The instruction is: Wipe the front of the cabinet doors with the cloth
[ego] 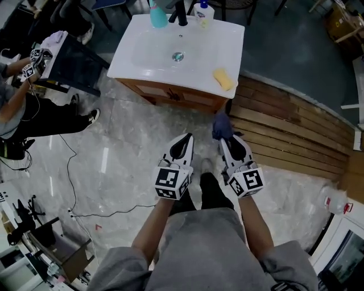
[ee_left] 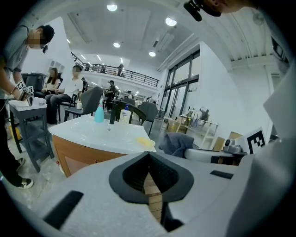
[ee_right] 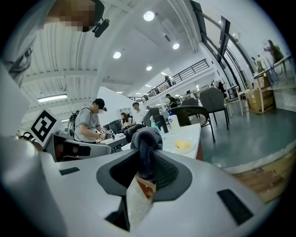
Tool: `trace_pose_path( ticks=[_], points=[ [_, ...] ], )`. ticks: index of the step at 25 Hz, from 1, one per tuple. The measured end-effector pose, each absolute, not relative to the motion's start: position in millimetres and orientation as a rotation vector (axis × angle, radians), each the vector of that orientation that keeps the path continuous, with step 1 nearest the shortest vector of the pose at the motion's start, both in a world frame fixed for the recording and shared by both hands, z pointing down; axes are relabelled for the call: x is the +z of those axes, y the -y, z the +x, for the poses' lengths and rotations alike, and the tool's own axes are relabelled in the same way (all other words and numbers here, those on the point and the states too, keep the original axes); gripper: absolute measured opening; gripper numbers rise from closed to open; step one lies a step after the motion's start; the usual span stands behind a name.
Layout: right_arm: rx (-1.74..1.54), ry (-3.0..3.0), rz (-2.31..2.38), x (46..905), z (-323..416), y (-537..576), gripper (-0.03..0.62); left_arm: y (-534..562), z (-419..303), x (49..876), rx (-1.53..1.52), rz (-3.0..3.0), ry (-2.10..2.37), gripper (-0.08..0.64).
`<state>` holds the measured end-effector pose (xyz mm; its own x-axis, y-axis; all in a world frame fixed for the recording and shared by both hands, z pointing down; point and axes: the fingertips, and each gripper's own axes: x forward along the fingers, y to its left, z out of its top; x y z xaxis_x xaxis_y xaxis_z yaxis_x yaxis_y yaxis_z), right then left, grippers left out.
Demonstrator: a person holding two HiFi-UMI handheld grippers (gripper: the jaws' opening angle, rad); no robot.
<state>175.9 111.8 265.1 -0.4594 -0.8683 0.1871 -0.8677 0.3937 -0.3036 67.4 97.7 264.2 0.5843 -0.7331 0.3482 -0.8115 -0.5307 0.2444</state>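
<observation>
A wooden vanity cabinet (ego: pixel 170 95) with a white sink top (ego: pixel 227 42) stands ahead of me; its door fronts (ee_left: pixel 76 155) face me. A dark blue cloth (ego: pixel 222 126) is pinched in my right gripper (ego: pixel 226 136), bunched above the jaws in the right gripper view (ee_right: pixel 147 143). The right gripper hangs a short way in front of the cabinet's right corner. My left gripper (ego: pixel 183 142) is beside it to the left, shut with nothing in it (ee_left: pixel 149 159). The cloth (ee_left: pixel 178 142) also shows in the left gripper view, right of the sink top.
A yellow sponge (ego: pixel 223 79), a teal bottle (ego: pixel 157 15), a black tap (ego: pixel 181 14) and a white bottle (ego: pixel 203 13) sit on the sink top. Wooden decking (ego: pixel 296 133) lies to the right. A dark cart (ego: pixel 74 62), a person (ego: pixel 34 116) and a floor cable (ego: pixel 74 170) are on the left.
</observation>
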Motion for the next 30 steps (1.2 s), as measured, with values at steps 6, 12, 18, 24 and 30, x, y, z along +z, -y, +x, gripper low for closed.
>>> trace_pose_path(
  ticks=[6, 12, 18, 24, 30],
  points=[
    [-0.598, -2.533, -1.751, 303.7, 164.5, -83.1, 0.086, -62.8, 58.7, 302.0, 0.304, 2.461, 1.154, 0.008],
    [-0.596, -2.478, -1.871, 346.6, 158.7, -59.1, 0.086, -28.2, 45.1, 349.0, 0.323, 2.467, 1.074, 0.008],
    [-0.579, -2.389, -2.018, 390.1, 161.8, -48.3, 0.086, -16.0, 36.8, 390.2, 0.336, 2.507, 0.977, 0.008],
    [-0.553, -2.365, -2.078, 424.0, 155.6, -38.7, 0.086, -1.0, 32.1, 422.7, 0.31, 2.521, 0.946, 0.008],
    [-0.519, -2.404, -2.087, 455.6, 157.0, -25.8, 0.086, 14.9, 32.1, 455.5, 0.304, 2.515, 0.962, 0.008]
  ],
)
